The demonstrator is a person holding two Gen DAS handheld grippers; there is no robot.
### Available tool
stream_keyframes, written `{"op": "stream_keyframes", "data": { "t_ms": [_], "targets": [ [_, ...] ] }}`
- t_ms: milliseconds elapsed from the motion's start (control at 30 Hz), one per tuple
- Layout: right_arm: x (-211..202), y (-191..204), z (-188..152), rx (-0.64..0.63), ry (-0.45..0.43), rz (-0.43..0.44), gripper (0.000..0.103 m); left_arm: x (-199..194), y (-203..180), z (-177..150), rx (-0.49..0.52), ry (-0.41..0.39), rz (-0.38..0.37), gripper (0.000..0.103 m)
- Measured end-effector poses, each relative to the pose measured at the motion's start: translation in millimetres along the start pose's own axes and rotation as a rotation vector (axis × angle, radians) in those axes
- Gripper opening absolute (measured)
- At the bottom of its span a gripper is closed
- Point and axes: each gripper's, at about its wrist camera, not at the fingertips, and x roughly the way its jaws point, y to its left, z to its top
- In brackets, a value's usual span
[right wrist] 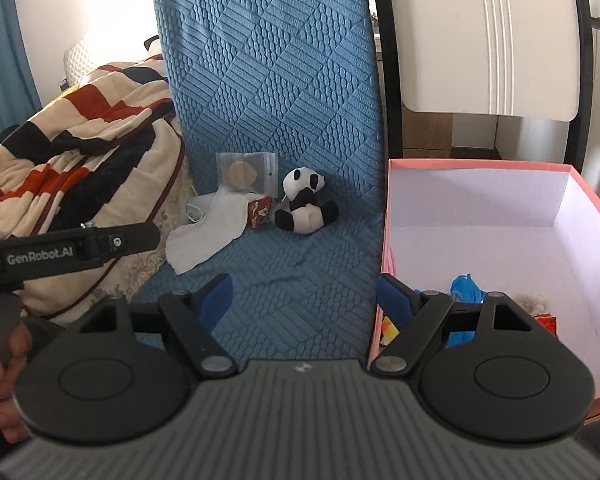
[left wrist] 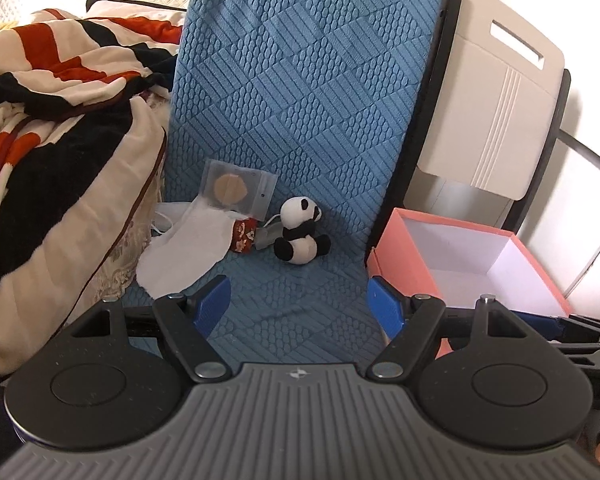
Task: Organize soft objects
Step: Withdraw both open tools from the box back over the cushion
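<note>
Both grippers empty, jaws spread wide, nothing between the blue pads. Left gripper [left wrist: 300, 312] and right gripper [right wrist: 304, 300] both held low over the blue textured mat [left wrist: 300, 120], aimed up the mat at the remaining pile.

Panda toy [left wrist: 300, 236] seated upright on the mat, straight ahead of both sets of fingers and slightly up-frame, well apart from either. Long axis vertical, head on top, face turned toward the right, legs splayed forward toward the cameras. Sits nearly centred between the left gripper's pads; same in the right wrist view [right wrist: 305, 204]. Cannot tell which hand is nearer; left one seems roughly as close.

Just left of the panda: small red patterned pouch [left wrist: 243, 236], touching or nearly touching a white cloth [left wrist: 184, 248] lying flat, long axis running diagonally from upper right to lower left. Clear plastic bag with tan pad [left wrist: 236, 192] leaning up behind the cloth.

Pink box [right wrist: 500, 216] open, right of the mat, beside the right gripper; a few items already inside at the near end, blue wrapper [right wrist: 466, 288] visible. Right hand better placed for the drop-off.

Striped blanket [left wrist: 60, 100] bunched at left, not part of the pile.

Likely next: straight forward reach to the panda, pinch across the body.
</note>
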Motion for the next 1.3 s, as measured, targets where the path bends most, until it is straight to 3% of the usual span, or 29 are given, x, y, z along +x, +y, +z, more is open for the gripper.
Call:
{"op": "stream_keyframes", "data": {
  "t_ms": [500, 1000, 1300],
  "targets": [
    [21, 4, -18, -0.024, 0.019, 0.013, 0.081, 17, 16, -16, 0.018, 0.004, 0.007, 0.079],
    [46, 3, -5, -0.018, -0.012, -0.002, 0.081, 79, 38, -18, 0.085, 0.038, 0.009, 0.079],
    [77, 5, 7, 0.032, 0.002, -0.012, 0.081, 108, 26, -20, 0.113, 0.072, -0.015, 0.08]
  ]
}}
